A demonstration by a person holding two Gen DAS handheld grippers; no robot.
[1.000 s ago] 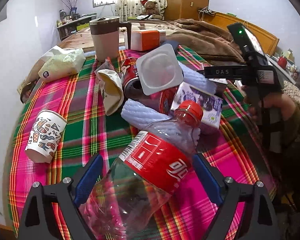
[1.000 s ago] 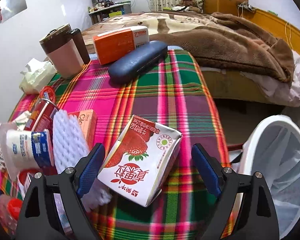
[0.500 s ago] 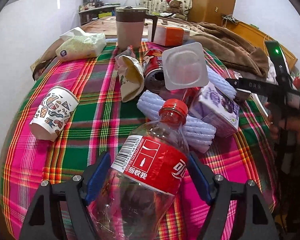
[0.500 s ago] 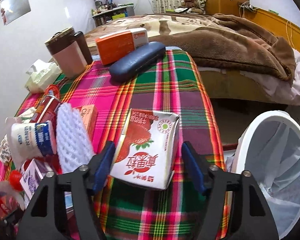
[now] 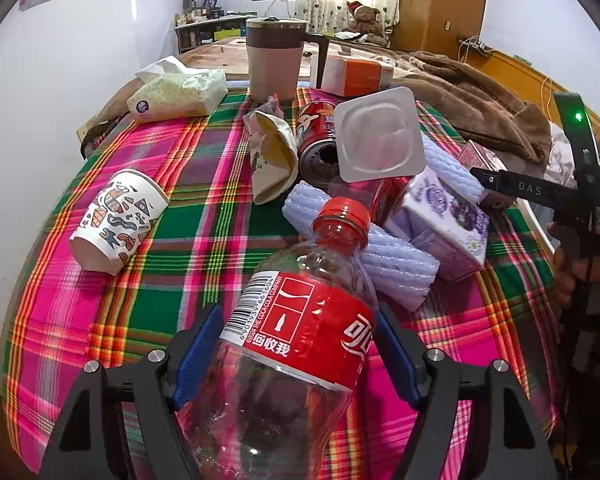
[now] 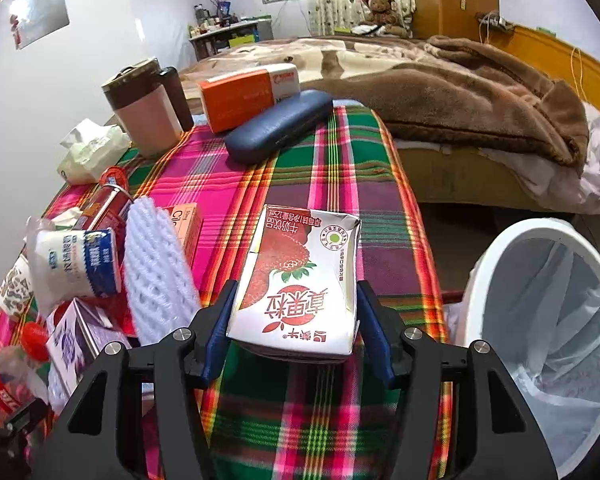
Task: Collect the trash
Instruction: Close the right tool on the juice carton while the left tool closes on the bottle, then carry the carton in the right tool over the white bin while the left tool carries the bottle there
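A clear cola bottle (image 5: 292, 360) with a red label and red cap lies between the blue pads of my left gripper (image 5: 296, 320). Its jaws are closing and both pads press on the label. In the right wrist view a white strawberry milk carton (image 6: 300, 276) sits on the plaid tablecloth (image 6: 340, 184). My right gripper (image 6: 296, 292) is closing on it, with a pad against each side. A white bin (image 6: 540, 226) with a clear liner stands off the table's right edge, close to the right gripper.
Beyond the bottle lie a paper cup (image 5: 116, 220), a crumpled wrapper (image 5: 272, 152), a red can (image 5: 316, 140), a yogurt pot (image 5: 380, 136), foam netting (image 5: 396, 264) and a purple carton (image 5: 448, 216). A mug (image 5: 274, 64), tissue pack (image 5: 176, 96), orange box (image 5: 356, 76) and glasses case (image 6: 280, 128) stand at the back.
Both pairs of jaws have narrowed onto their items. The bottle has swung in line with the left fingers, and the carton has turned square between the right fingers.
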